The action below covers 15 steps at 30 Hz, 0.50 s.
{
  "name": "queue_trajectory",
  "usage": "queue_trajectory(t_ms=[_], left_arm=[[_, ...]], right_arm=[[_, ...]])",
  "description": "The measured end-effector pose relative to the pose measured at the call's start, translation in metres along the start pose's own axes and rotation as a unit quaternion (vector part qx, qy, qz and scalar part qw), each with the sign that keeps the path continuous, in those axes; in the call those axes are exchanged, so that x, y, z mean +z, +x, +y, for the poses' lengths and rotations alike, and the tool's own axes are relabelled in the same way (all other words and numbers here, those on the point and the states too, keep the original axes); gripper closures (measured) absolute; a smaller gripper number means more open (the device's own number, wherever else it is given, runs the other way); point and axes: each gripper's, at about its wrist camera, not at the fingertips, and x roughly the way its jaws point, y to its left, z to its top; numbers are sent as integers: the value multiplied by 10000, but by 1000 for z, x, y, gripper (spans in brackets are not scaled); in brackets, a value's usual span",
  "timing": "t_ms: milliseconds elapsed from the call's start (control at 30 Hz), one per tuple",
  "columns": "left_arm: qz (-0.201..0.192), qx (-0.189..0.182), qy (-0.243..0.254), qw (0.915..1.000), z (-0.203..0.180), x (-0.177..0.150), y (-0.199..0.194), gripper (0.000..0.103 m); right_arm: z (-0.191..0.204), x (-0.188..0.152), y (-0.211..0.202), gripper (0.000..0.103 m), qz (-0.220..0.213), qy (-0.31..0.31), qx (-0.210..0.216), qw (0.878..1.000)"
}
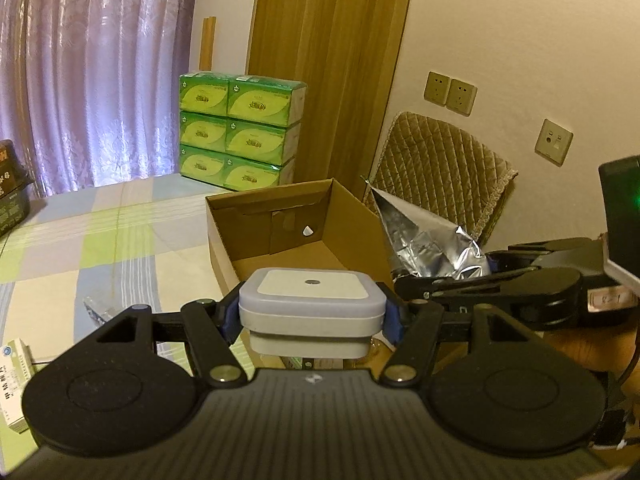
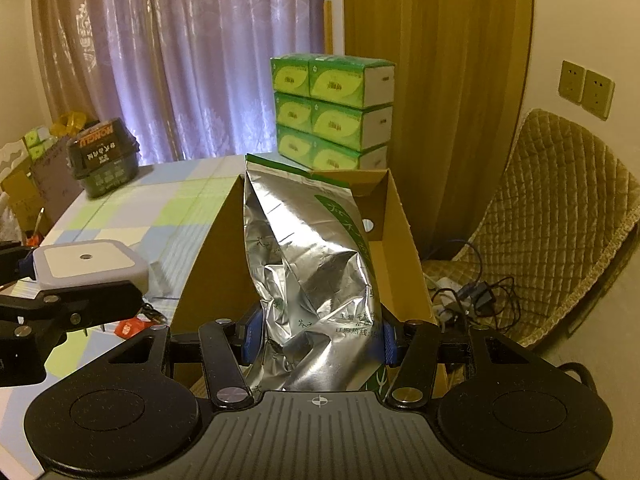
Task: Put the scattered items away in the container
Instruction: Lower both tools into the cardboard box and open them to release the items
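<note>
At centre frame, both grippers loaded: left gripper point(image 1: 312, 316) clamped on white square device point(image 1: 312, 300), right gripper point(image 2: 318, 336) on foil bag point(image 2: 308, 268). Cardboard box point(image 1: 356, 236) apparently empty; small packets lower left, still unpacked.

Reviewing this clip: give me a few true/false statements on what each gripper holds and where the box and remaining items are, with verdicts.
1. The left gripper is shut on the white square device. True.
2. The right gripper is open and holds nothing. False: it is shut on the silver foil bag.
3. The cardboard box already holds the foil bag. False: the bag is held up in the gripper, and the box floor that shows is bare.
4. Green tissue packs are stacked beyond the box. True.
5. A small medicine box lies on the checked cloth at the left. True.
</note>
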Motion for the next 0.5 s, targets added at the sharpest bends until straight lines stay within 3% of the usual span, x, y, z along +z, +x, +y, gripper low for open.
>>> queue_trajectory(t_ms=[500], left_arm=[[127,-4,-71,9999,-3,1,25,43]], right_arm=[[-12,1,18,46,78,-14,9,10000]])
